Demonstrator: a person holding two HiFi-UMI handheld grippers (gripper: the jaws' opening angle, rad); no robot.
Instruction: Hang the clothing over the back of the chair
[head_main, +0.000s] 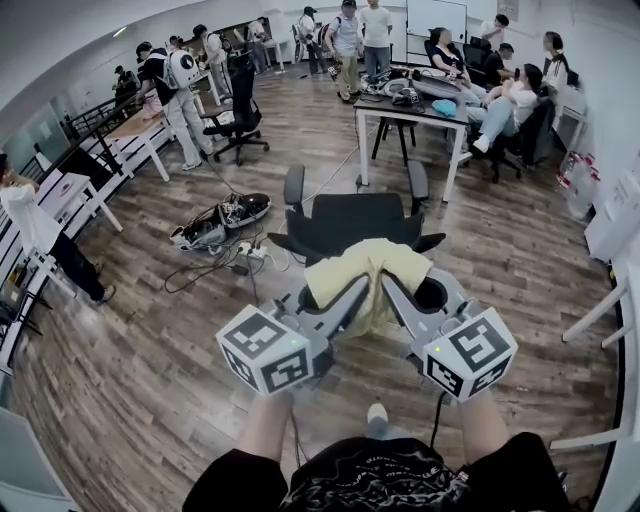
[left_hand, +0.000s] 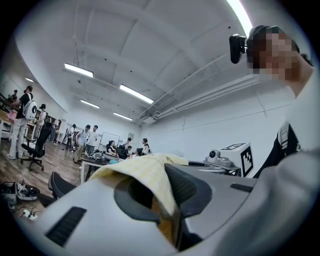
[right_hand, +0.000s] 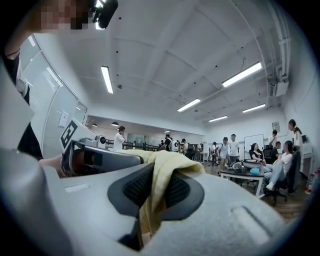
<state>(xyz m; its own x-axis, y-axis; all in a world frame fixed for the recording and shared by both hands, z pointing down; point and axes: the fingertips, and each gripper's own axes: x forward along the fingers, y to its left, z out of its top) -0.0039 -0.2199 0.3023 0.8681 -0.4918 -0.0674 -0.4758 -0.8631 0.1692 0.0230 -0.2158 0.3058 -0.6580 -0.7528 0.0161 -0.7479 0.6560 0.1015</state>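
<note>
Left claw (head_main: 352, 293) and right claw (head_main: 392, 290) are each clamped on a fold of the yellow cloth (head_main: 365, 268), held up level and close together, so the cloth sits bunched between them with its loose end hanging below. The chair (head_main: 345, 222) stands just ahead of and below the claws, its back on the near side. The danger, as I read it, is that bunching. With the claws this close, the cloth would land on the back as a lump rather than a spread drape, and a lump with more weight on one side can slide off to the floor. Each claw grips only a thin fold, so a tug from the hanging end snagging the back or an armrest (head_main: 293, 186) could pull it free early. A bump could also push the chair away.
</note>
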